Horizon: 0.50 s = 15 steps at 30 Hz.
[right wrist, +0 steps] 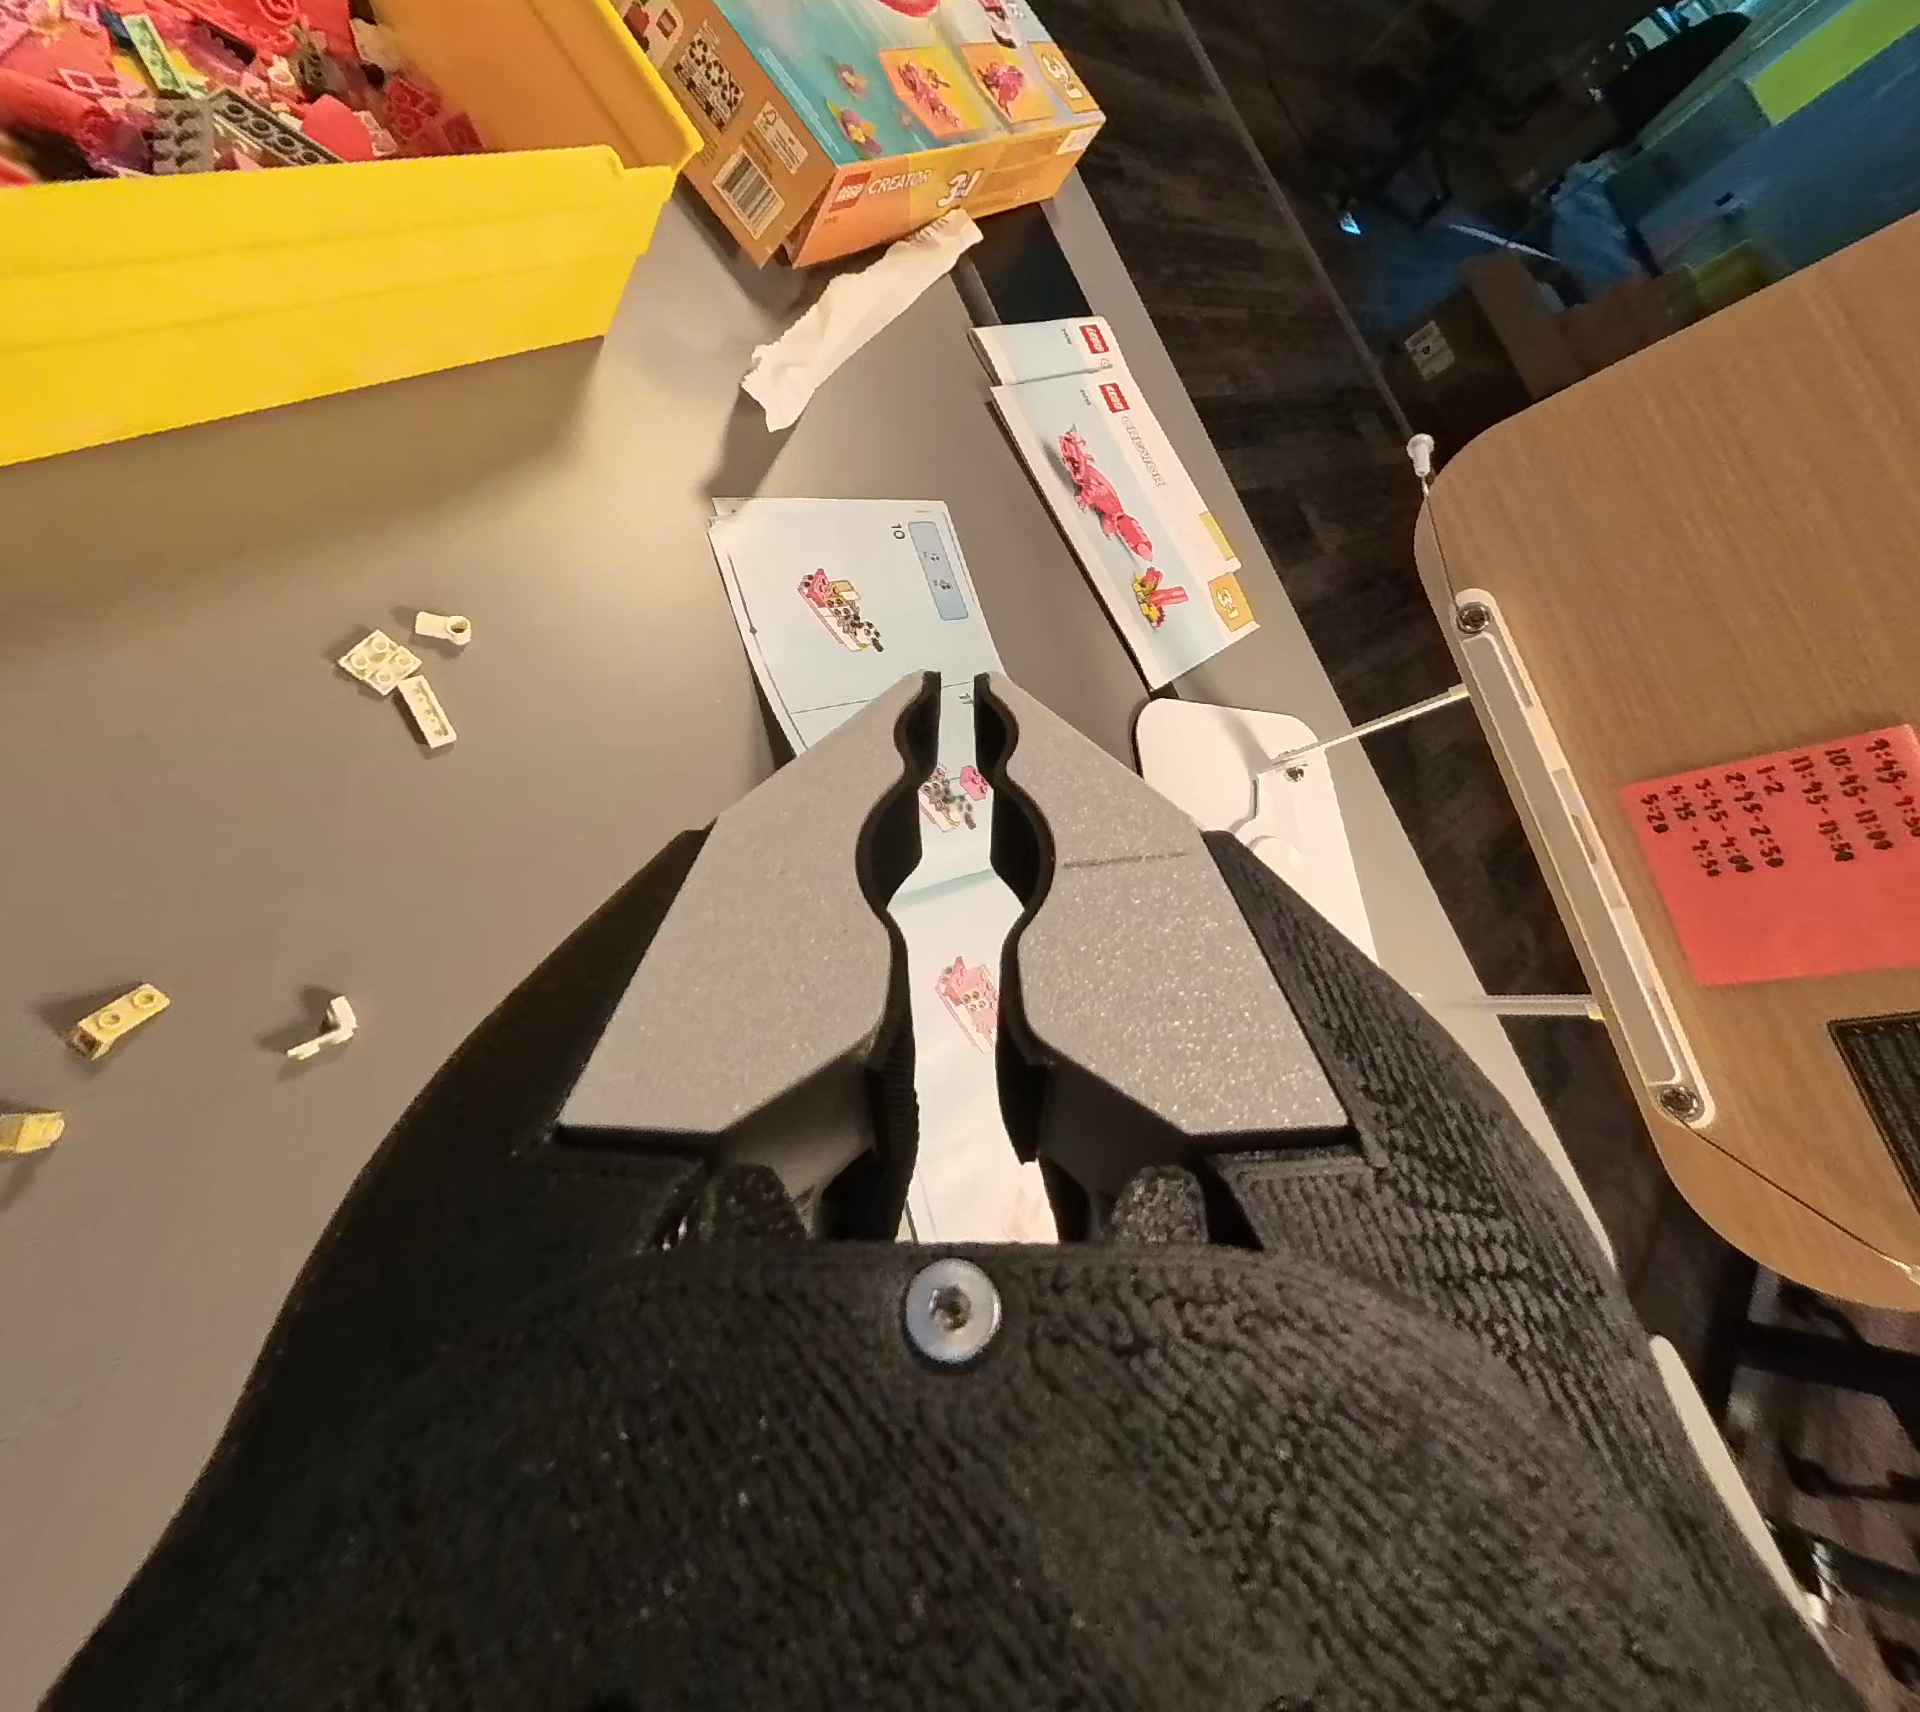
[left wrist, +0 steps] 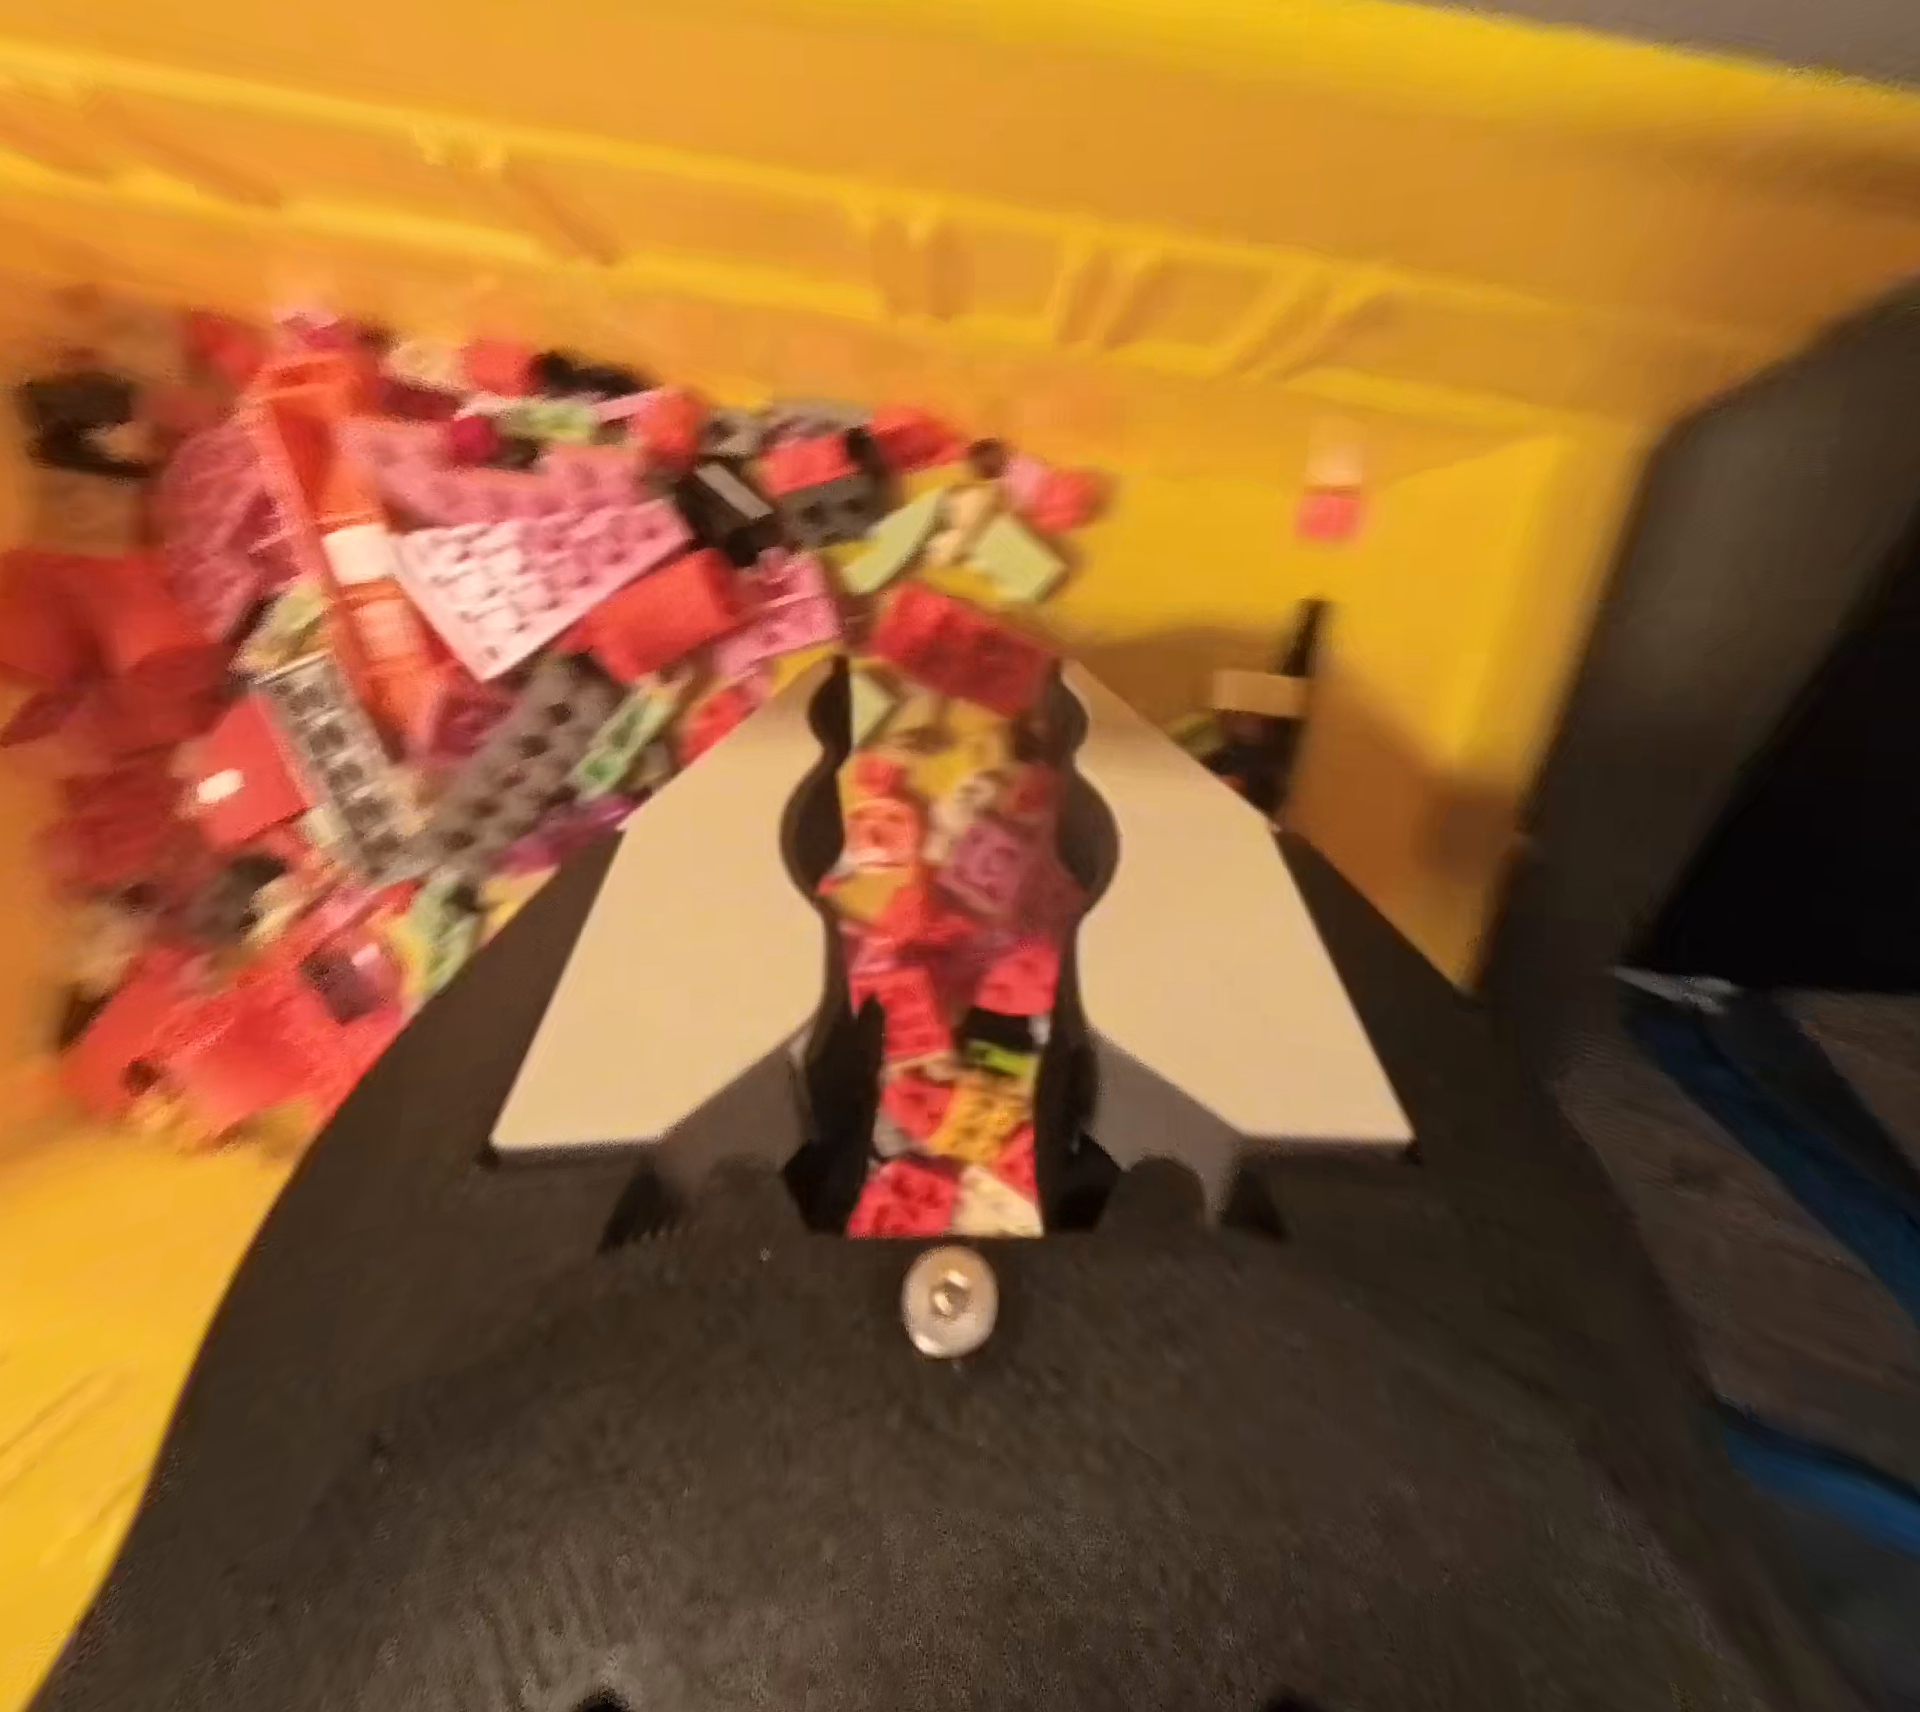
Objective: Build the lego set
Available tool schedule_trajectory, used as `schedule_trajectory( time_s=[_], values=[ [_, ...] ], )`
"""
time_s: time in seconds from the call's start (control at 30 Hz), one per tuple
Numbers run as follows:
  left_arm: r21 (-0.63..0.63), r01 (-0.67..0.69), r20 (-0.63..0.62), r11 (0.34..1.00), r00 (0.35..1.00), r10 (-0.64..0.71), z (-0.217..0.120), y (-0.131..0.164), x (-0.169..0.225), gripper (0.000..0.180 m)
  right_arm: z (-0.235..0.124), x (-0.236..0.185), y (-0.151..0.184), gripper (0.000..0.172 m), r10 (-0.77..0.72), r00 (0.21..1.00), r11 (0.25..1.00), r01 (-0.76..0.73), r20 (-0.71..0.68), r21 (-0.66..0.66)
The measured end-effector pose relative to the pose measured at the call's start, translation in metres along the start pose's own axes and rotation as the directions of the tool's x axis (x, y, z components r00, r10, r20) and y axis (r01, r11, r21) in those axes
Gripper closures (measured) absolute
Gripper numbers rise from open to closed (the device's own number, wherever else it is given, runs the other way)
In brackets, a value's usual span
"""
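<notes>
My left gripper is inside a yellow bin, just above a heap of red, pink, grey and green bricks. Its jaws stand apart. A red brick lies in the heap right at the fingertips, as blurred as the heap around it, and nothing is gripped. My right gripper hovers over the grey table, above an open instruction booklet. Its fingertips are nearly together with nothing between them.
The yellow bin stands at the far left, with a toy-set box beside it. Small white pieces lie to the left. A second booklet, crumpled paper, a white stand base and a wooden table lie to the right. Some 30 centimetres of space lies between my two pairs of fingers.
</notes>
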<state>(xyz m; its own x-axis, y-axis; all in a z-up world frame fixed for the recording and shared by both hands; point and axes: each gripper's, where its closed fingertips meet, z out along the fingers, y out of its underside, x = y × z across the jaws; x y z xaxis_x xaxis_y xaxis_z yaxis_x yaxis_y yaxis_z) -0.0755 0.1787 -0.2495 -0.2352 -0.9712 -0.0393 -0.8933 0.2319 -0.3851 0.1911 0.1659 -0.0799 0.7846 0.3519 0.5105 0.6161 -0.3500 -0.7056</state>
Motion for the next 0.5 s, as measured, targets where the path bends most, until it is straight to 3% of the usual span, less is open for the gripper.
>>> schedule_trajectory(
  time_s=[0.1,0.23,0.5],
  values=[
    [0.027,-0.07,-0.224,0.997,0.972,0.074,-0.007,-0.003,0.037,0.16,0.002,-0.002,0.0,0.167,-0.004,1.0,1.0,0.004,0.006,-0.005],
    [-0.069,-0.095,-0.349,0.993,0.935,0.065,-0.002,0.005,0.05,0.153,0.003,-0.003,0.0,0.167,-0.009,1.0,1.0,0.009,0.011,-0.005],
    [-0.043,-0.147,-0.353,0.988,0.928,0.123,0.009,-0.001,0.045,0.147,0.002,-0.002,0.0,0.167,-0.002,1.0,1.0,0.002,0.009,0.001]
  ],
)
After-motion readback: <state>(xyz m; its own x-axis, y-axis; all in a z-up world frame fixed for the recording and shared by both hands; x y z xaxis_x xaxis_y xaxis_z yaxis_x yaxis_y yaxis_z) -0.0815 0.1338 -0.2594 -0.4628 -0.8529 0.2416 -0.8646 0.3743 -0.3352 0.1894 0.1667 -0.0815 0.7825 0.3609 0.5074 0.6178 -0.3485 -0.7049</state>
